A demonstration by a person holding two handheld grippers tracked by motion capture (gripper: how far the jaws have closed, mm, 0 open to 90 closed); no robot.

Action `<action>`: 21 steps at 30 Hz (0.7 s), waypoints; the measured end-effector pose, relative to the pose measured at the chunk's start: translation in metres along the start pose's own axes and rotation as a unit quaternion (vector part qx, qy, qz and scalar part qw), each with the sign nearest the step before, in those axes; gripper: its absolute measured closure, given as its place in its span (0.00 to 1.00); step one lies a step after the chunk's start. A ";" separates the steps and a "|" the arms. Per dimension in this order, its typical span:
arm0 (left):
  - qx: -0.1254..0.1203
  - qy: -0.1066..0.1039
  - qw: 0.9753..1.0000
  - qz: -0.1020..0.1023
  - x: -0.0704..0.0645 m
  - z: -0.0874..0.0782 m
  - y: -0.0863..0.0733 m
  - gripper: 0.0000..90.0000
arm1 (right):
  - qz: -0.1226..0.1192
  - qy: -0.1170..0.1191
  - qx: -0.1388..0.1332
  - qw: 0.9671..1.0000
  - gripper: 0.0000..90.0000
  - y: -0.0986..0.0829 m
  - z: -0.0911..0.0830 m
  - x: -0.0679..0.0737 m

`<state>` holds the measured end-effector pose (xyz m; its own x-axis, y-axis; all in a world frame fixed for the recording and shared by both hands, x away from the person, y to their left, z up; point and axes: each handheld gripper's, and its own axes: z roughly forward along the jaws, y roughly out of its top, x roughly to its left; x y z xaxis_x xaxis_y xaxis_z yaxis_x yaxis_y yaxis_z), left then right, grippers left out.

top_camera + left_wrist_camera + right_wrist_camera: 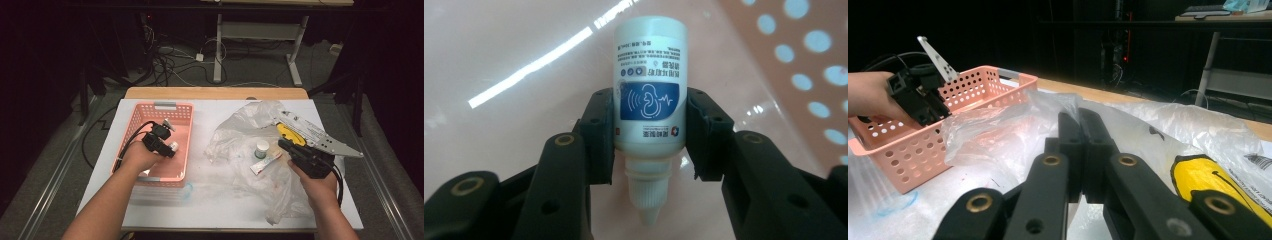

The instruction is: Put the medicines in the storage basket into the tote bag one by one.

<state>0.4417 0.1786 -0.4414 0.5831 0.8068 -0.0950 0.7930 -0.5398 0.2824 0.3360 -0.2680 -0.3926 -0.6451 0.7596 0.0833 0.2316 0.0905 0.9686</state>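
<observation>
Bottle (650,95) in left claw (650,135), basket wall (804,75) beside.

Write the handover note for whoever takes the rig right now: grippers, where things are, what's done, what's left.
Left gripper: shut on the small white dropper bottle, held over the inside of the pink basket, not yet let go.
Right gripper: jaws together, holding nothing, over the clear plastic bag.
On the bag: a small white jar, a flat white tube and a yellow item.
Done: bottle carried to the basket.
Left, most likely: release the bottle, then move the bag's remaining items over.
</observation>
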 end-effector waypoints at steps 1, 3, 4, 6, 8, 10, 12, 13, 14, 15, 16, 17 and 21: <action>-0.007 -0.003 1.000 -0.002 0.000 -0.003 -0.001 0.64 | 0.000 0.000 0.000 1.000 1.00 0.000 0.000 0.000; -0.024 -0.008 1.000 -0.007 0.000 -0.009 -0.004 0.64 | 0.000 0.000 0.000 1.000 1.00 0.000 0.000 0.000; -0.032 -0.009 0.999 -0.010 -0.001 -0.012 -0.005 0.64 | 0.001 0.001 0.001 1.000 1.00 0.000 0.000 0.000; -0.050 -0.012 0.999 -0.012 -0.002 -0.018 -0.008 0.64 | -0.002 0.002 0.002 1.000 1.00 0.000 0.001 0.000; -0.068 -0.015 0.997 -0.012 -0.005 -0.024 -0.012 0.64 | -0.001 0.002 0.001 1.000 1.00 0.000 0.000 0.001; -0.088 -0.022 0.996 -0.016 -0.008 -0.028 -0.017 0.64 | 0.000 0.001 0.000 1.000 1.00 0.000 0.000 0.001; -0.104 -0.015 0.994 -0.013 -0.011 -0.030 -0.021 0.64 | 0.000 0.001 -0.001 1.000 1.00 0.000 0.000 0.001; -0.109 -0.014 0.994 -0.013 -0.012 -0.031 -0.022 0.64 | 0.001 0.002 -0.001 1.000 1.00 0.000 0.000 0.001; -0.117 -0.016 0.993 -0.015 -0.013 -0.032 -0.024 0.64 | 0.000 0.002 -0.001 1.000 1.00 0.000 0.000 0.001; -0.124 -0.016 0.992 -0.014 -0.014 -0.033 -0.025 0.64 | 0.001 0.002 -0.001 1.000 1.00 0.000 0.001 0.001; -0.131 -0.016 0.991 -0.013 -0.015 -0.035 -0.027 0.64 | 0.000 0.003 0.000 1.000 1.00 0.000 0.001 0.001; -0.141 -0.019 0.990 -0.015 -0.016 -0.037 -0.029 0.64 | -0.001 0.003 0.000 1.000 1.00 0.000 0.001 0.001; -0.168 -0.028 0.985 -0.017 -0.022 -0.043 -0.037 0.64 | 0.001 0.002 -0.001 1.000 1.00 0.000 0.000 0.001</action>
<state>0.3924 0.1913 -0.4083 0.5739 0.8034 -0.1584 0.7139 -0.3961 0.5775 0.3355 -0.2672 -0.3921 -0.6480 0.7568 0.0861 0.2309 0.0875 0.9690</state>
